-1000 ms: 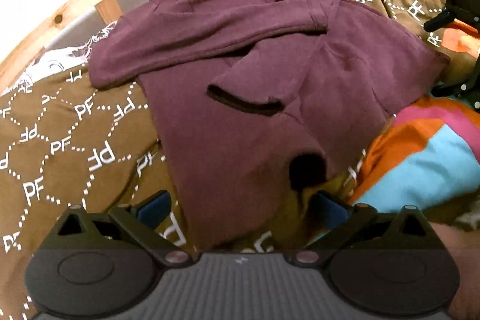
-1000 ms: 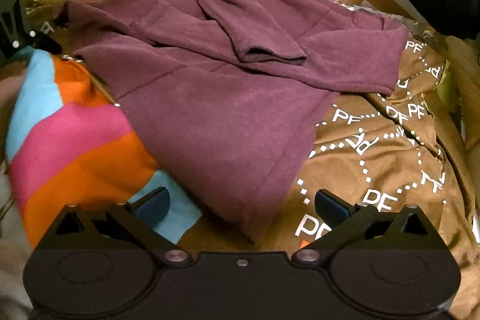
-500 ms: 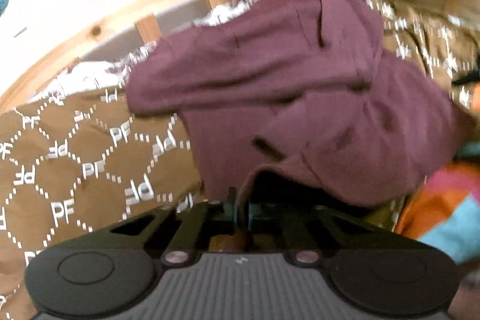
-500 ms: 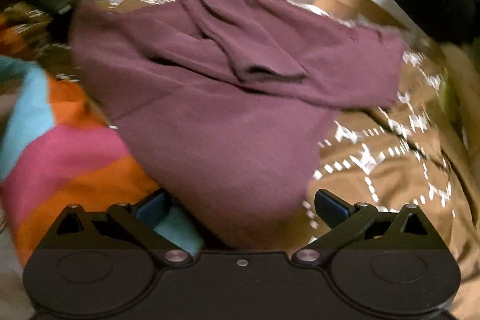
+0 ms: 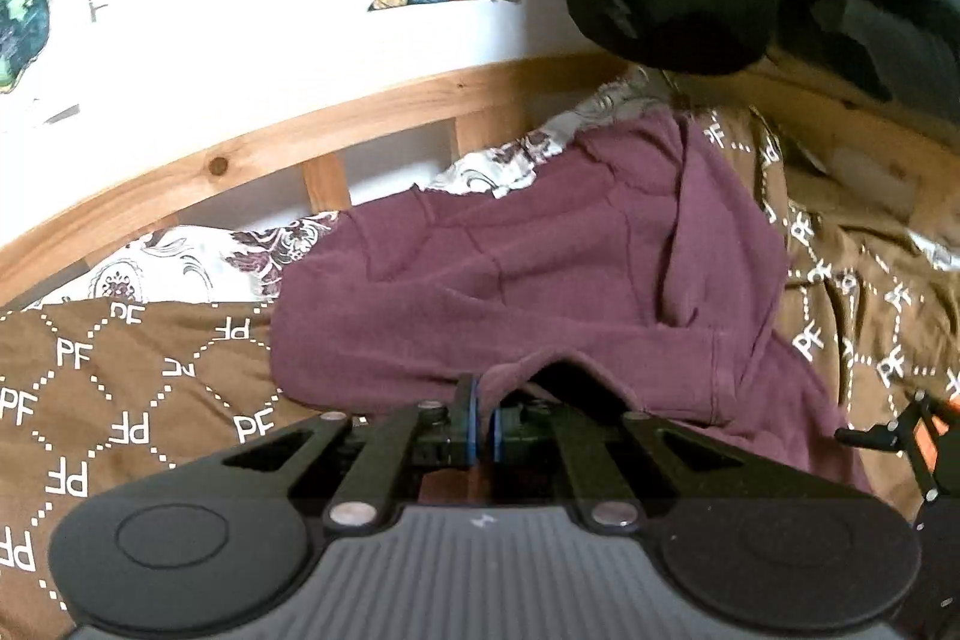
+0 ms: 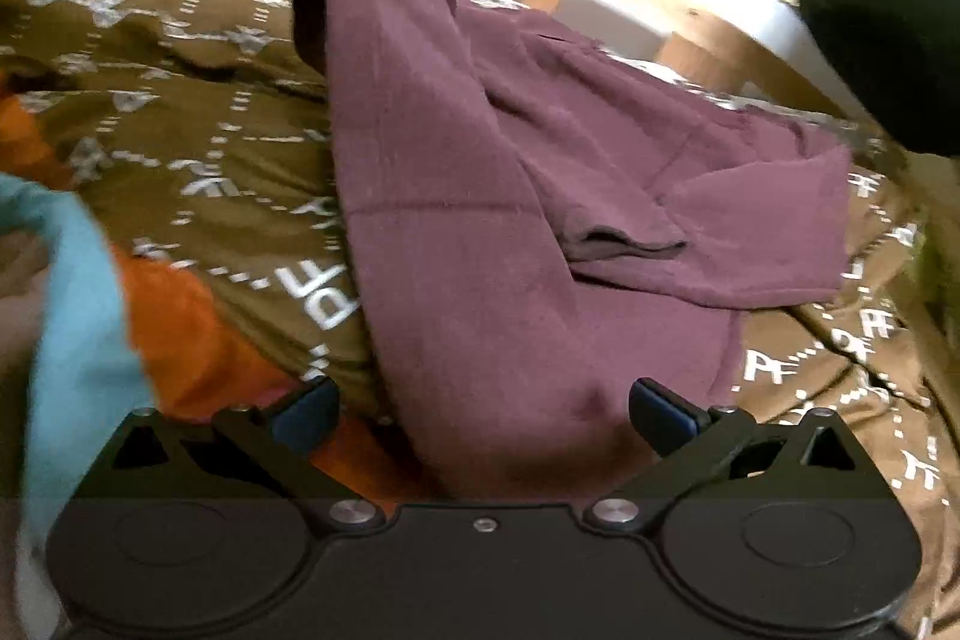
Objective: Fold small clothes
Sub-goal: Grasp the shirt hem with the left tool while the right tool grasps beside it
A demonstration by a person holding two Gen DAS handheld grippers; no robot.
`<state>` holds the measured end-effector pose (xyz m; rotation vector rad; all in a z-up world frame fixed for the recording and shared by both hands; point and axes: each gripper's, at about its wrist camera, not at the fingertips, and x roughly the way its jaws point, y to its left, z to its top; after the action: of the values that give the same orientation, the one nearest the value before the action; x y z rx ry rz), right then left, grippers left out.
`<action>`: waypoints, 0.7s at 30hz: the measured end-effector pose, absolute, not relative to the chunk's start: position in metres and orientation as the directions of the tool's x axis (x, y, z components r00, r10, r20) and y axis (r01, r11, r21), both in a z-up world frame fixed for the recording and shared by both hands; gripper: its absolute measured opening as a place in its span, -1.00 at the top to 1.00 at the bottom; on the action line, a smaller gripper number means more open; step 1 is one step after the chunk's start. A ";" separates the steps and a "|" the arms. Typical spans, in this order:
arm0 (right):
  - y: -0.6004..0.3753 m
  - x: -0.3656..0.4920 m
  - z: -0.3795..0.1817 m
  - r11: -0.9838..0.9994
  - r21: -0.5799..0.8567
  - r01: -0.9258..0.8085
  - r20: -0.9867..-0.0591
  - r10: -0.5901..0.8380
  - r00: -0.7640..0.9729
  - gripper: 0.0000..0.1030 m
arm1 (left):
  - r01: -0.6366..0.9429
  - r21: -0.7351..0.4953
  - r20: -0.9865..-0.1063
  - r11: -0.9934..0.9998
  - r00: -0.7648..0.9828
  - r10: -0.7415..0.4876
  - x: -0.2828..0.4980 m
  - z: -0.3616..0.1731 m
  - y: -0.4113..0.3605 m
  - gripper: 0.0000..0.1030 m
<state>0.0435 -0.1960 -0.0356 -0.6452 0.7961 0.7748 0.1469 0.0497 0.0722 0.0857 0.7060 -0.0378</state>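
— Where do we stand with the maroon top (image 5: 540,280)?

— Our left gripper (image 5: 483,418) is clamped on its near hem, raising that corner off the brown quilt (image 5: 120,400); the rest lies ahead, its long axis running from near to the far headboard (image 5: 240,160).

— And our right gripper (image 6: 483,406)?

— Jaws apart, the other hem corner lying between them, unpinched. Only its view shows the lifted cloth hanging at far left and the striped cloth (image 6: 78,280) near left.
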 end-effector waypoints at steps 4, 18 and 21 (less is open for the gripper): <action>-0.192 0.039 -0.047 0.553 -0.395 -0.733 -0.771 0.235 0.593 -0.57 | 0.053 0.092 -0.638 0.994 0.770 0.018 0.133 0.074 0.057 0.92; -0.247 0.024 0.033 0.560 -0.440 -0.702 -0.710 0.261 0.654 0.91 | 0.044 0.038 -0.645 0.998 0.764 -0.009 -0.004 0.055 0.072 0.94; -0.258 0.014 0.057 0.570 -0.380 -0.729 -0.735 0.292 0.612 0.91 | 0.037 -0.032 -0.670 0.999 0.741 -0.049 -0.030 0.055 0.084 0.94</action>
<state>0.0143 -0.2578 0.0572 -0.7353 0.6685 0.6544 -0.0303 0.0840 0.0546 -0.0172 0.7345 -0.0468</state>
